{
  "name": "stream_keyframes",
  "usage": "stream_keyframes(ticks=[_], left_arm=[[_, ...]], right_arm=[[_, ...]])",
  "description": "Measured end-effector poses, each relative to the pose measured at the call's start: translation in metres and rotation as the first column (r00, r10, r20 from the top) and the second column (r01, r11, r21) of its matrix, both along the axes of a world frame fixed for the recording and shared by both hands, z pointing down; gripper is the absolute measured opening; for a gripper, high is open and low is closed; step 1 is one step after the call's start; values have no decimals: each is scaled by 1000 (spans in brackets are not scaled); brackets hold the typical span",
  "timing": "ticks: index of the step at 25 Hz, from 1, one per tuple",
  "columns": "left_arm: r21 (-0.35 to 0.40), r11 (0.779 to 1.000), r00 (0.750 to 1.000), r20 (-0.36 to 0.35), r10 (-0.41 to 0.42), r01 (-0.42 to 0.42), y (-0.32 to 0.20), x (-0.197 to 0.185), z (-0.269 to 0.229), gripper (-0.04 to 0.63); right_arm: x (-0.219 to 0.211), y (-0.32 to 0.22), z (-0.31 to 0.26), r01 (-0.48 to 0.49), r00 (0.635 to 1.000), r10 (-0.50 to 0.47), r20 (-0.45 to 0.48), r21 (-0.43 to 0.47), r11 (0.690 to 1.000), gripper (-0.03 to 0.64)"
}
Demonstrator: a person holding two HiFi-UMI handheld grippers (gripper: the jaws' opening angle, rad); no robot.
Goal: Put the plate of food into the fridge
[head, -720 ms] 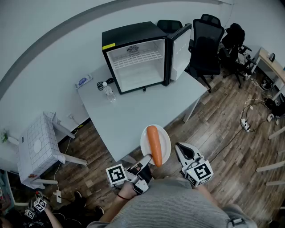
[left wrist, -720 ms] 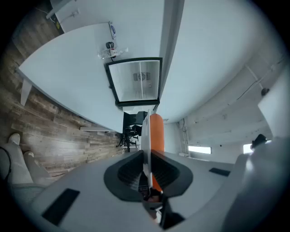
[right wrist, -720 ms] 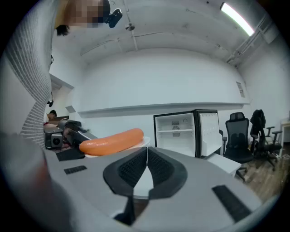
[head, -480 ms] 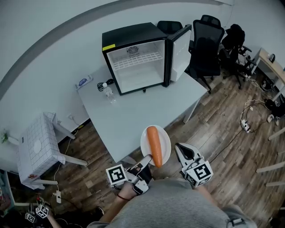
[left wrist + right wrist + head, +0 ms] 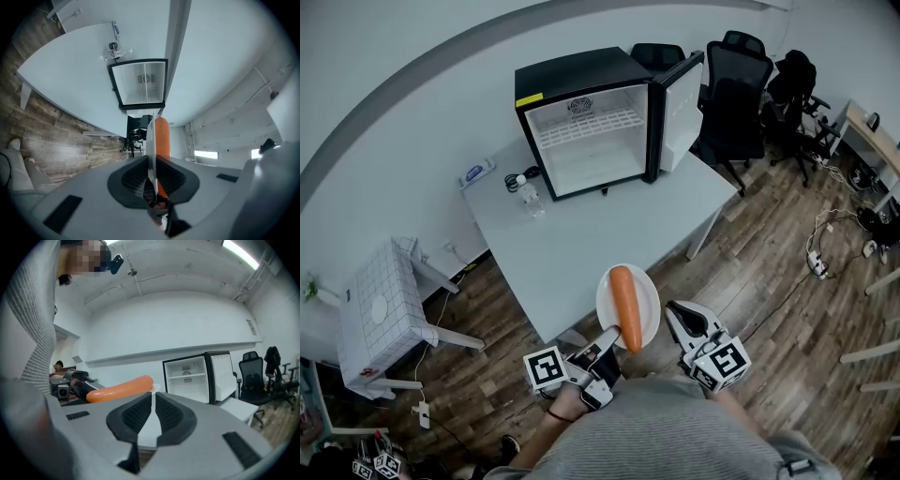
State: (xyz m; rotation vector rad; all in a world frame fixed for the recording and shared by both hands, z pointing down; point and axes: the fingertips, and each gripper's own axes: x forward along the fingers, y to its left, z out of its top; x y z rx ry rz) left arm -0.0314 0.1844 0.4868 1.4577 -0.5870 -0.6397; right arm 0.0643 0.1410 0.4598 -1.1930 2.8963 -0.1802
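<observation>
A white plate (image 5: 646,298) carries a long orange carrot (image 5: 624,306) and hangs in the air just past the near corner of the grey table (image 5: 581,234). My left gripper (image 5: 609,337) is shut on the plate's near rim. In the left gripper view the plate (image 5: 151,140) stands edge-on between the jaws, with the carrot (image 5: 162,138) beside it. My right gripper (image 5: 672,311) sits just right of the plate, shut and holding nothing. Its view shows the carrot (image 5: 119,389) to the left. The black mini fridge (image 5: 586,122) stands on the table's far end, door (image 5: 680,108) swung open, its white inside bare.
A small bottle (image 5: 530,199) and a coiled cable lie left of the fridge. Black office chairs (image 5: 736,89) stand behind the table at right. A white gridded stool (image 5: 380,314) is at left. Cables and a power strip (image 5: 816,261) lie on the wooden floor.
Both grippers and the plate have kept still. At the bottom left corner, another person's marker cubes have slid down toward the frame's edge.
</observation>
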Motion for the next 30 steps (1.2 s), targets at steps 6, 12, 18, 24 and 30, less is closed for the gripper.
stream_keyframes(ticks=[6, 12, 18, 24, 30], left_arm=[[-1, 1000, 1000, -3, 1, -1, 0, -4, -1, 51], [3, 1000, 1000, -6, 0, 0, 2, -9, -1, 51], [0, 1000, 1000, -1, 3, -3, 0, -20, 1, 51], [-4, 1000, 1000, 14, 25, -25, 0, -32, 7, 51], [-16, 999, 1000, 8, 29, -29, -13, -43, 12, 51]], right_arm=[[-5, 0, 7, 0, 1000, -1, -28, -29, 1000, 17], [-11, 1, 9, -2, 999, 1, -44, -24, 1000, 17], [-22, -1, 11, -3, 999, 1, -53, -25, 1000, 17], [-37, -2, 19, -12, 999, 11, -52, -25, 1000, 17], [-47, -7, 28, -16, 998, 14, -64, -34, 999, 17]])
